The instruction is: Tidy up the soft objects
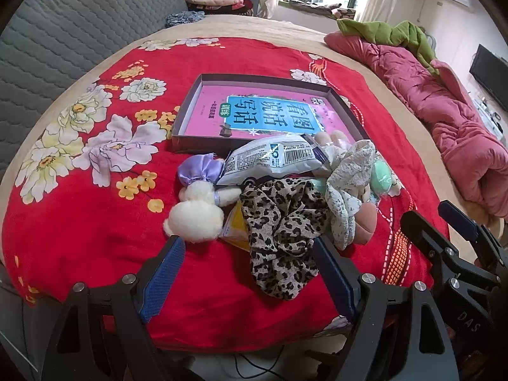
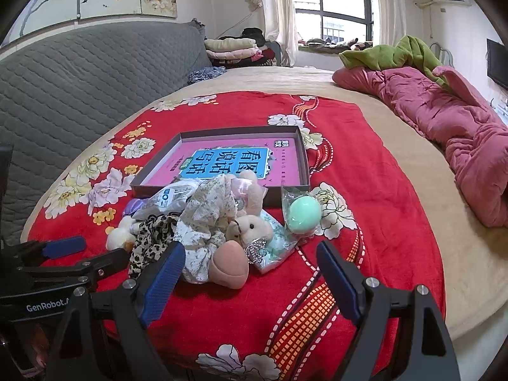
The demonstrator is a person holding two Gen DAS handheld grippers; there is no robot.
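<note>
A heap of soft things lies on the red floral blanket [image 1: 95, 238] in front of a shallow dark box [image 1: 190, 101] with a pink printed bottom. The heap holds a white plush bunny [image 1: 197, 212] with a lilac bow, a leopard scrunchie [image 1: 282, 228], a floral scrunchie [image 1: 346, 184], a white packet [image 1: 270, 158] and a bagged green sponge egg [image 2: 301, 216]. A pink plush bunny [image 2: 254, 225] and a peach plush piece [image 2: 230, 270] lie there too. My left gripper [image 1: 247, 239] is open, and the leopard scrunchie lies between its fingers. My right gripper [image 2: 250, 247] stands open and empty before the peach piece.
A grey quilted headboard [image 2: 79, 89] runs along the left. A crumpled pink quilt [image 2: 460, 133] and a green blanket [image 2: 403, 50] lie at the bed's right side. Folded clothes [image 2: 231, 50] are stacked near the window. Bare red blanket stretches to the left and right of the heap.
</note>
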